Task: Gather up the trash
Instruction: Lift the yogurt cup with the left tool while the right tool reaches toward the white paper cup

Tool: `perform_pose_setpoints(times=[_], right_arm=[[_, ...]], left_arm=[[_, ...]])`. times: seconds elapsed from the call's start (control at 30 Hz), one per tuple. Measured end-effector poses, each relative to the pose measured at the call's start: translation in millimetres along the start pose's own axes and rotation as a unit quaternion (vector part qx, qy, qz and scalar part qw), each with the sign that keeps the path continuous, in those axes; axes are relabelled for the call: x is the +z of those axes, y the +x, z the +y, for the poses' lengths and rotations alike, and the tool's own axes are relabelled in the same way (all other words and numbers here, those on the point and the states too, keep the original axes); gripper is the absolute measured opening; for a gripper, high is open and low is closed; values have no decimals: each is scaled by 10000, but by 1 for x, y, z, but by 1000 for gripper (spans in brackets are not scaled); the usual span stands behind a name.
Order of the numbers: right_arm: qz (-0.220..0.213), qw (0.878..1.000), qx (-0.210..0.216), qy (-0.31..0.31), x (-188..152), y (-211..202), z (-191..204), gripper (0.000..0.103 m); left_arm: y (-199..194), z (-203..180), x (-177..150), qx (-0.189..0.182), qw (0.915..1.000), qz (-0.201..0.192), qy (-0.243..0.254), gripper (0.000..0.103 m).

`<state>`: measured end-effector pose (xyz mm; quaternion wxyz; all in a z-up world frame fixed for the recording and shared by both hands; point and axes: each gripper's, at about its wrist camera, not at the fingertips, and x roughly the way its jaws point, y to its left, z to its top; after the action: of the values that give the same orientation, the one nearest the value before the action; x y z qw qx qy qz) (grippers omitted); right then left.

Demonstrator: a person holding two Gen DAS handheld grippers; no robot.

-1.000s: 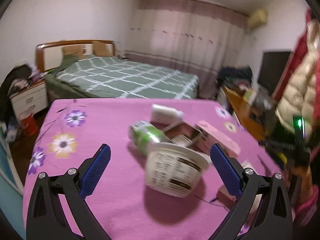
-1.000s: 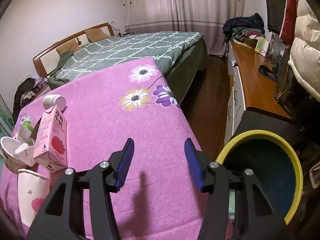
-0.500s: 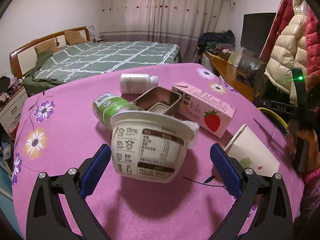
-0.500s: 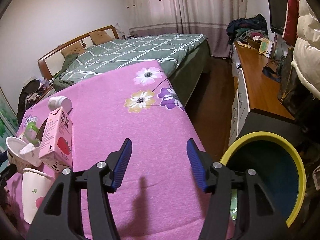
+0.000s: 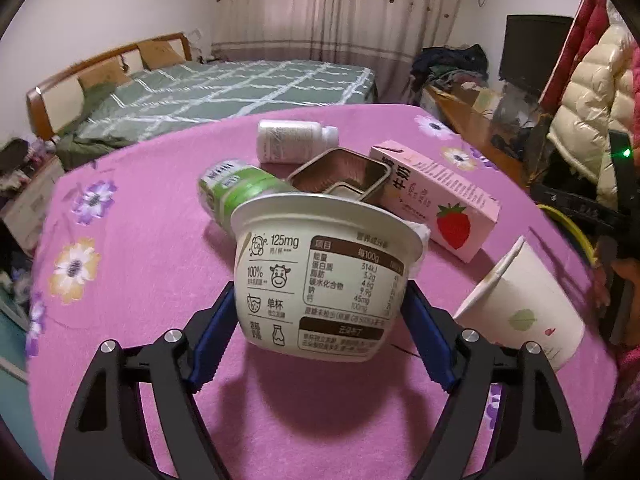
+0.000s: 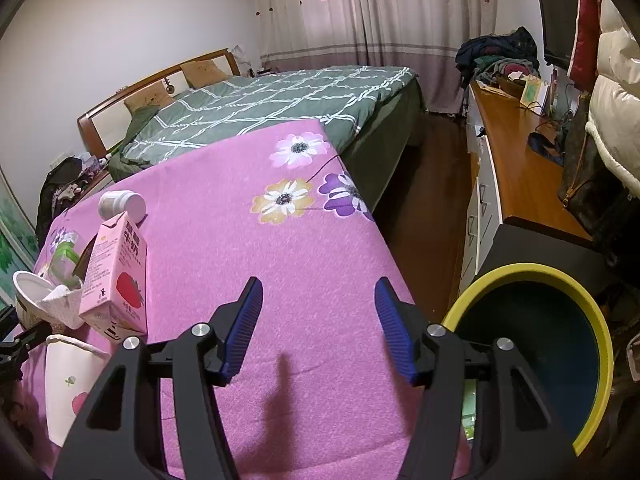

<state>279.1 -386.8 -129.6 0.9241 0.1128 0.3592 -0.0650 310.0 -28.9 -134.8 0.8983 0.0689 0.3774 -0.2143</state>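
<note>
A white yogurt cup [image 5: 324,280] with a printed label stands on the pink flowered tablecloth [image 5: 140,280]. My left gripper [image 5: 320,300] is closing on it, and both blue pads touch its sides. A crumpled tissue [image 6: 64,300] sticks out of the cup. Behind it lie a green-labelled bottle [image 5: 236,188], a foil tray [image 5: 340,176], a white bottle [image 5: 292,140] and a pink strawberry milk carton [image 5: 436,196]. A white paper cup [image 5: 524,312] lies on its side at the right. My right gripper [image 6: 319,286] hovers open over bare cloth, holding nothing.
A dark bin with a yellow rim [image 6: 592,320] stands on the floor just off the table's right edge. Beyond the table are a bed with a green checked cover [image 6: 280,96] and a wooden sideboard [image 6: 516,160] along the right wall.
The left gripper came down and forward onto the yogurt cup, and its jaws closed in from wide apart to the cup's sides. The right gripper stayed where it was.
</note>
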Motion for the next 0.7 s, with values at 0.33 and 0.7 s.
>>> perform_pose_setpoints(times=[0.33,0.7], right_arm=[[22,10000,46,-31,0,3,1,56],[31,10000,50,-12,0,2,2,56]], left_arm=[[-68,-14,-25,331,9991,-145,214,79],[-170,-29,-31,378,9961,-803,-3,79]])
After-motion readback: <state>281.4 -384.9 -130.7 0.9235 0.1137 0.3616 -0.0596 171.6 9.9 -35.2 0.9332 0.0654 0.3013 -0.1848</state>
